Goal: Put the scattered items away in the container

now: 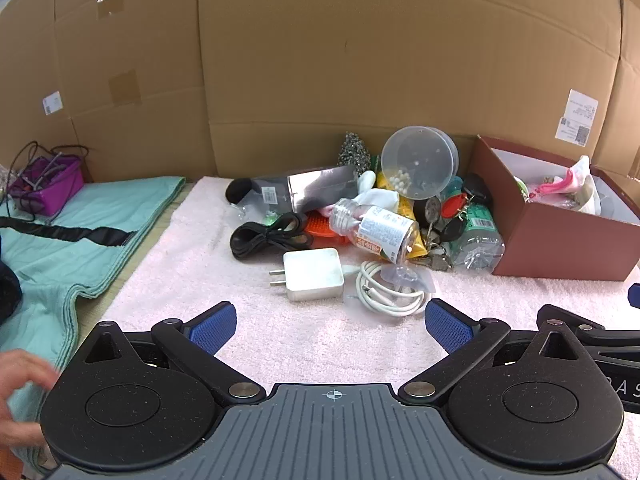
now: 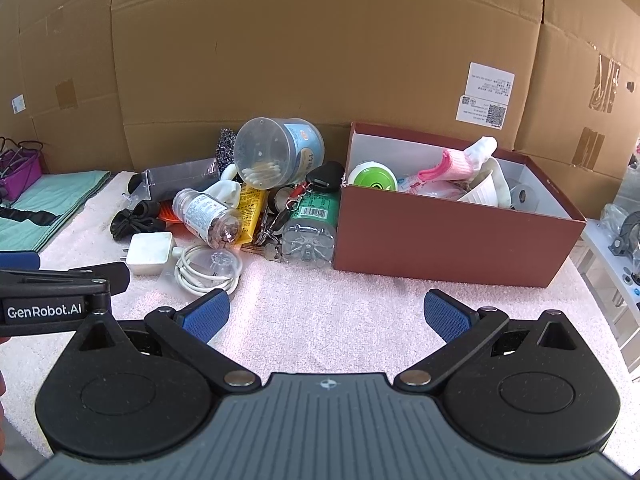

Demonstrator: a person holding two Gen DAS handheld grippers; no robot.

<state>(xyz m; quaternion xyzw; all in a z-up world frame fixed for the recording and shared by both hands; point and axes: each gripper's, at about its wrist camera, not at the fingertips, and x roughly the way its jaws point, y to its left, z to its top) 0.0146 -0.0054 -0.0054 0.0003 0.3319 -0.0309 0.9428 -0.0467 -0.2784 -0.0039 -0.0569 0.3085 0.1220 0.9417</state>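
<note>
A pile of small items lies on the pink towel [image 1: 280,336] beside a brown cardboard box [image 1: 560,240], which also shows in the right wrist view [image 2: 440,240]. The pile holds a white charger [image 1: 314,274], a white cable [image 1: 386,290], a clear pill bottle [image 1: 380,230], a cotton swab tub [image 1: 420,162], a black cable [image 1: 268,236], keys and a green bottle [image 1: 478,234]. The box holds a green-lidded jar [image 2: 372,178] and a pink sock [image 2: 456,162]. My left gripper [image 1: 330,326] is open and empty just short of the charger. My right gripper [image 2: 326,316] is open and empty before the box.
Cardboard walls [image 1: 320,60] enclose the back and sides. A teal cloth [image 1: 80,232] and a purple basket [image 1: 48,186] of cords lie at the left. A white shelf [image 2: 616,248] with metal parts stands at the right edge. A hand [image 1: 20,392] shows at lower left.
</note>
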